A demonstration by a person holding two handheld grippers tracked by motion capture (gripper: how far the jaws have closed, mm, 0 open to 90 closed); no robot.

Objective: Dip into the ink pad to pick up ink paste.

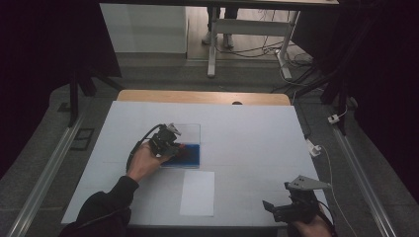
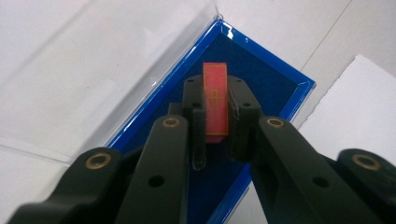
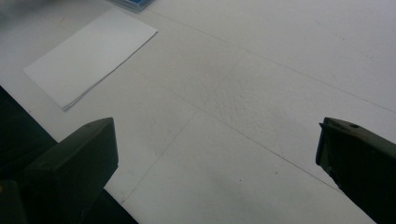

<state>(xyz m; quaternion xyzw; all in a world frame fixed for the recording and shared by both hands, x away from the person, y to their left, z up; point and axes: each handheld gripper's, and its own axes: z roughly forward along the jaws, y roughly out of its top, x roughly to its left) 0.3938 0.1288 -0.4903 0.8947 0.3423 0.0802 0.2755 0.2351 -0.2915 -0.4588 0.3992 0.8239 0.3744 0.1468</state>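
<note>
A shallow blue case (image 2: 275, 81) with a dark blue lining lies on the white table, its clear lid (image 2: 140, 65) folded open beside it. My left gripper (image 2: 217, 91) hangs over the case, shut on a small red rectangular piece (image 2: 215, 112) with a faint gold mark, held upright between the pads. From above, the left gripper (image 1: 179, 147) sits over the blue case (image 1: 191, 155) left of the table's centre. My right gripper (image 1: 276, 210) rests near the front right edge. Its jaws (image 3: 217, 140) stand wide open with bare table between them.
A white sheet of paper (image 1: 197, 192) lies just in front of the case, also seen as a sheet (image 3: 88, 56) at the upper left of the right gripper view. The white table cover (image 1: 257, 138) ends at a wooden edge (image 1: 202, 96) at the back.
</note>
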